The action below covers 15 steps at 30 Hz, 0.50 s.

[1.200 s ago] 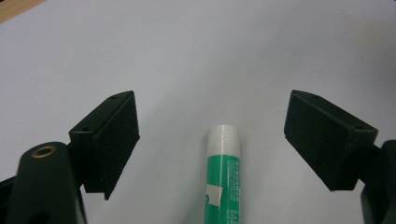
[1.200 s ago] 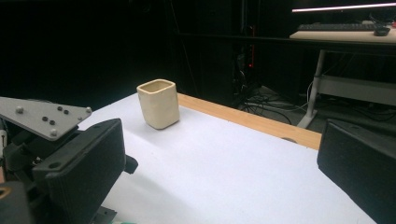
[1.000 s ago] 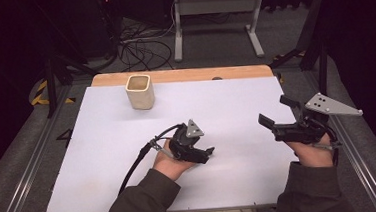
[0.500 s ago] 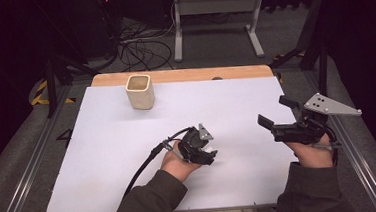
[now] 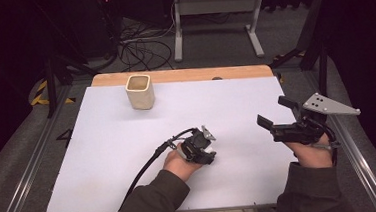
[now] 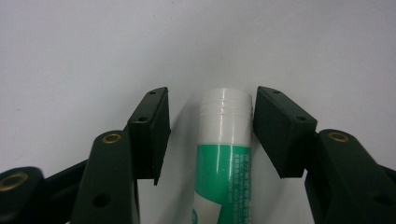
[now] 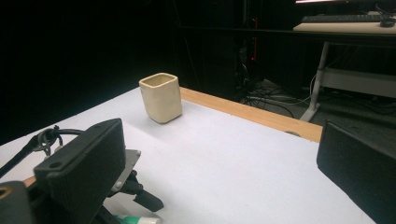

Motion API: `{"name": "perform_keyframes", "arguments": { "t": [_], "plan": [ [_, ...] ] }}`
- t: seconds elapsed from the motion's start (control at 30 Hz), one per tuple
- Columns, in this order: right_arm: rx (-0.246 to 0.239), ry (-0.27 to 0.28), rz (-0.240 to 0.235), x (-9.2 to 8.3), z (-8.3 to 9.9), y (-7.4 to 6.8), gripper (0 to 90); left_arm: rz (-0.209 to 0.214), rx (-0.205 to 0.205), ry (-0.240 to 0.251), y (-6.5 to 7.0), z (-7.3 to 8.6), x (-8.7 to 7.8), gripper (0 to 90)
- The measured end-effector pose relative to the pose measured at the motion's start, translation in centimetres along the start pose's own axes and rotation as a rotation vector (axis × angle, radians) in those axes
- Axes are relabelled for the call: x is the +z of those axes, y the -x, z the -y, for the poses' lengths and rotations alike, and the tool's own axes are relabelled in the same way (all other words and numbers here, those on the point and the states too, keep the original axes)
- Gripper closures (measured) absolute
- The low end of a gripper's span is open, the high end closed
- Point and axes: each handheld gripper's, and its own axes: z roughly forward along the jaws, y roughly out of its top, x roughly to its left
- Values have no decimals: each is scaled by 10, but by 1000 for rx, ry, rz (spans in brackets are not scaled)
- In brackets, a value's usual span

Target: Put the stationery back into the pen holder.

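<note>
In the high view the left gripper (image 5: 205,154) points down at the white table (image 5: 104,157), just below the table's centre. Its jaws have just been closing, and the left gripper view shows a green-and-white glue stick (image 6: 224,154) lying on the table between them, white cap toward twelve o'clock. The jaw on the three o'clock side touches or nearly touches the cap; the jaw on the nine o'clock side stands apart from the tube, so the tongs are not yet pinching it. The right gripper (image 5: 277,117) hovers at about four o'clock from the table's centre, its jaws spread wide with nothing between them. A cream cup (image 5: 140,91) stands upright near the far edge, at eleven o'clock from the left gripper.
</note>
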Motion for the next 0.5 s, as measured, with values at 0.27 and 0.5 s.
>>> {"name": "perform_keyframes", "arguments": {
  "t": [0.27,0.5],
  "plan": [
    [-16,12,-11,-2,-4,-5,20,32,18,-15,3,-1,2,637],
    [-13,10,-14,-1,-3,-5,20,56,12,-16,0,-1,2,648]
  ]
}}
